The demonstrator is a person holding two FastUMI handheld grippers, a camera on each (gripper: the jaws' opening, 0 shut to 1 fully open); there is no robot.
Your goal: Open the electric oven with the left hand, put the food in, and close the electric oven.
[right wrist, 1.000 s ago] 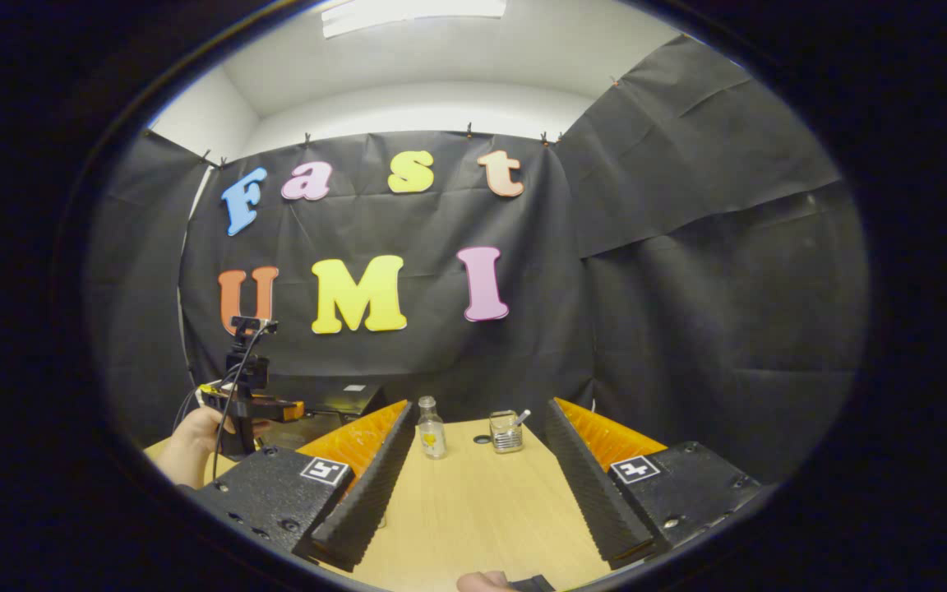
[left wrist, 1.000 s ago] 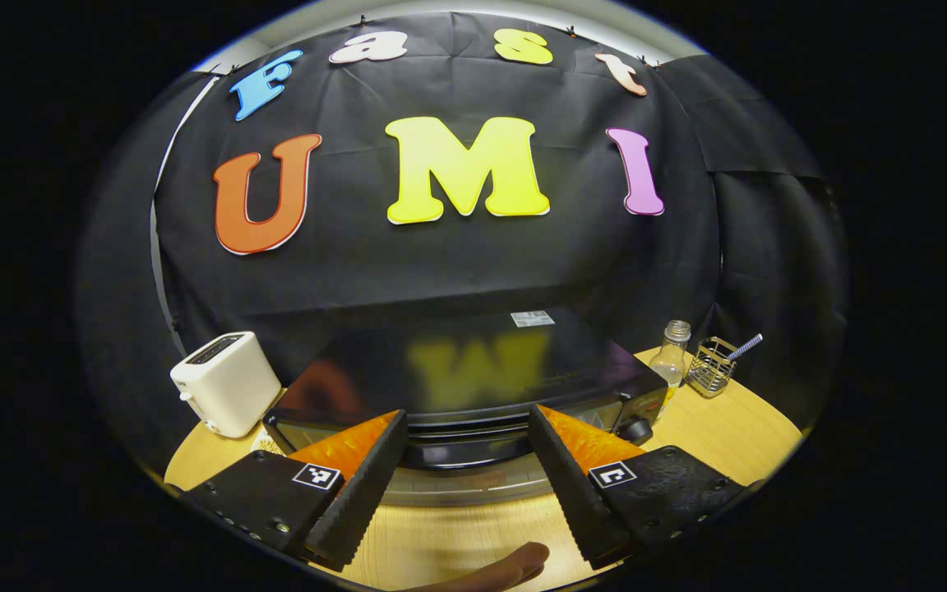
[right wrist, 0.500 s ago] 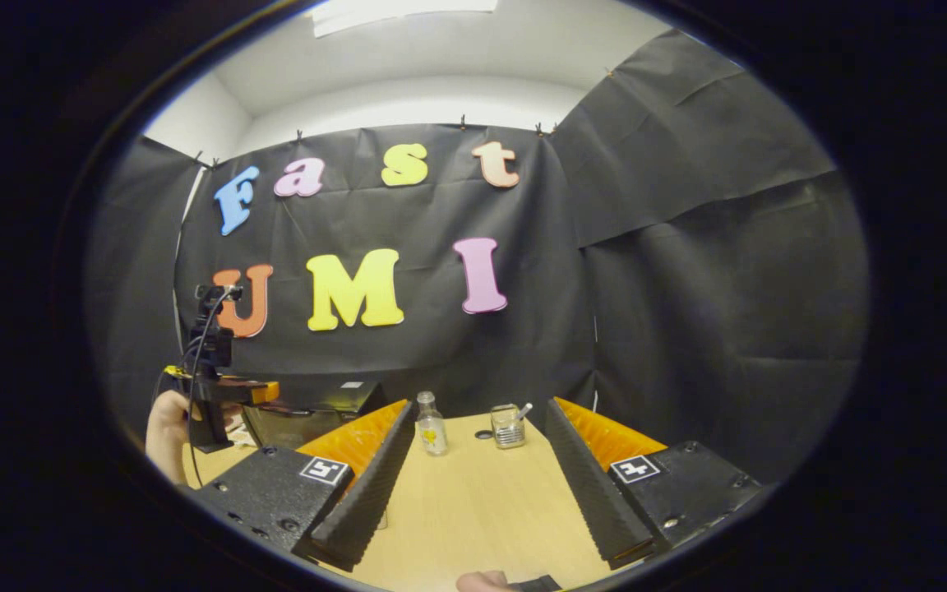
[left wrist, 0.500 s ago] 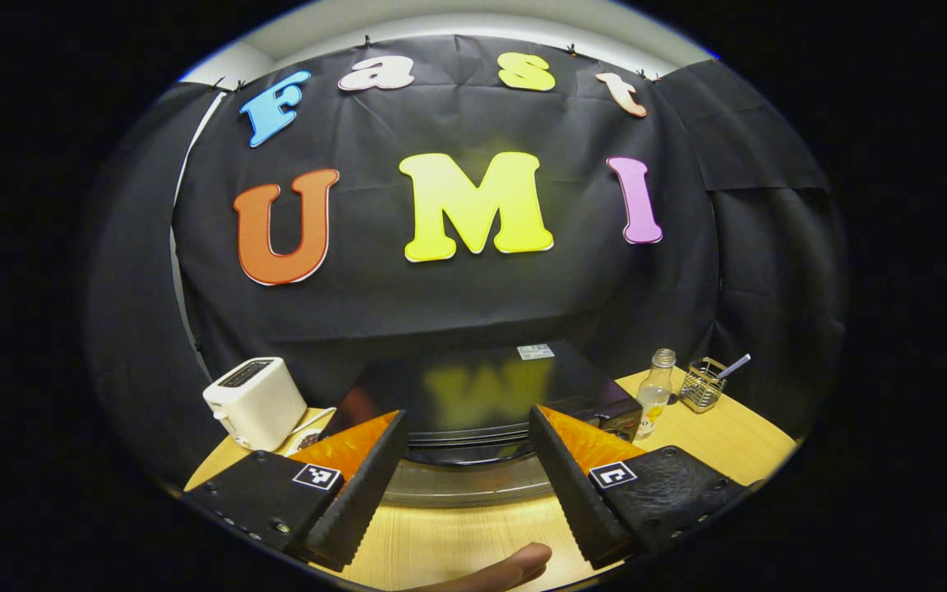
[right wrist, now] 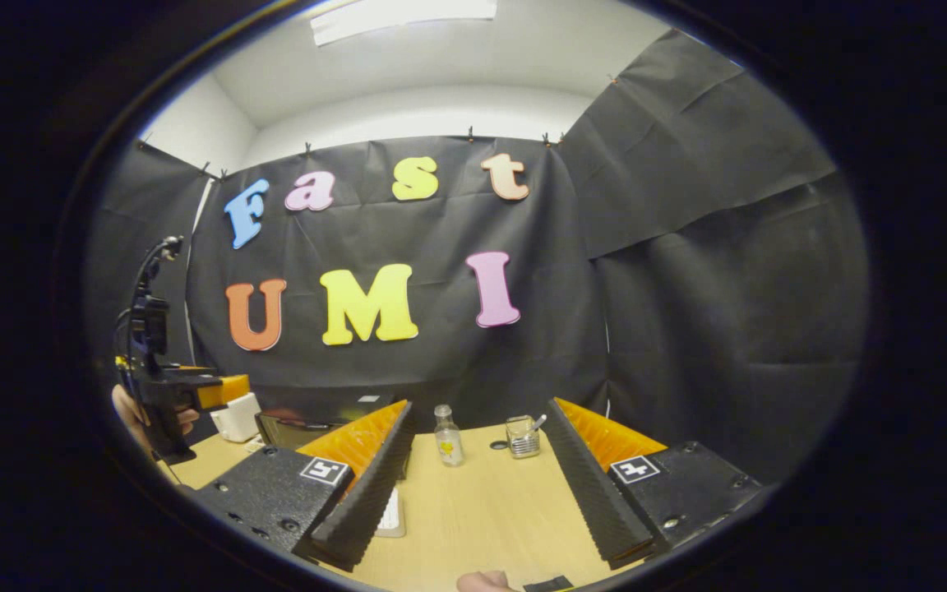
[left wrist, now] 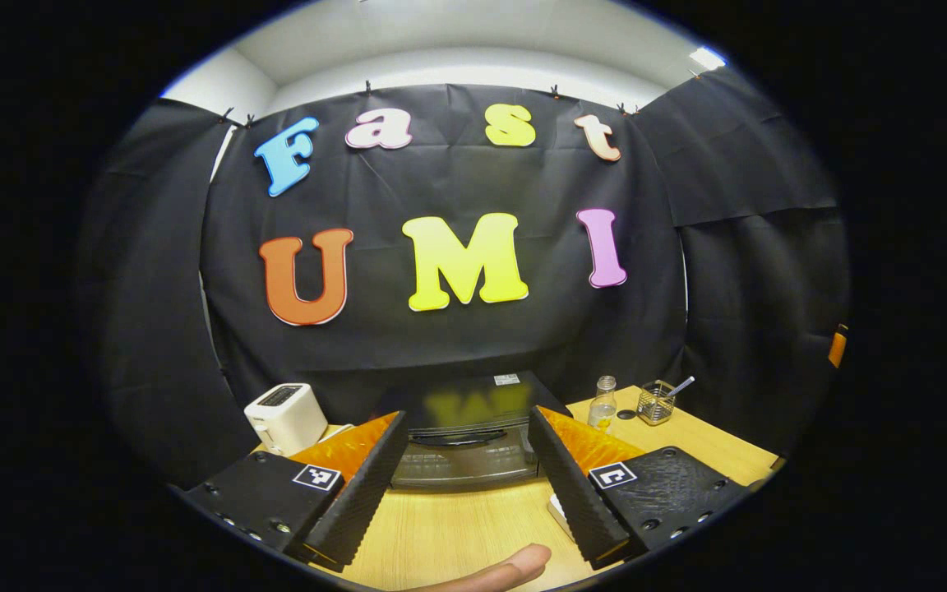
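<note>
The black electric oven point(left wrist: 467, 427) stands on the wooden table point(left wrist: 457, 534) against the back wall, its glass door upright with the handle point(left wrist: 459, 440) across the top. My left gripper point(left wrist: 465, 485) is open, empty and well short of the oven front. In the right gripper view the oven point(right wrist: 309, 426) sits at the left, partly behind one of my fingers point(right wrist: 362, 485). My right gripper point(right wrist: 482, 485) is open and empty over bare table. The left gripper point(right wrist: 173, 395) hangs raised at the far left, held by a hand point(right wrist: 124, 407).
A white toaster point(left wrist: 286, 418) stands left of the oven. A small glass bottle point(left wrist: 602, 404) and a wire basket point(left wrist: 654, 403) stand to its right. A flat white object point(right wrist: 391, 511) lies on the table in front of the oven. A person's fingertip point(left wrist: 498, 570) shows at the bottom edge.
The left gripper has drawn back and away from the oven, which now looks smaller and farther off. The right gripper has shifted only slightly. Both stay open.
</note>
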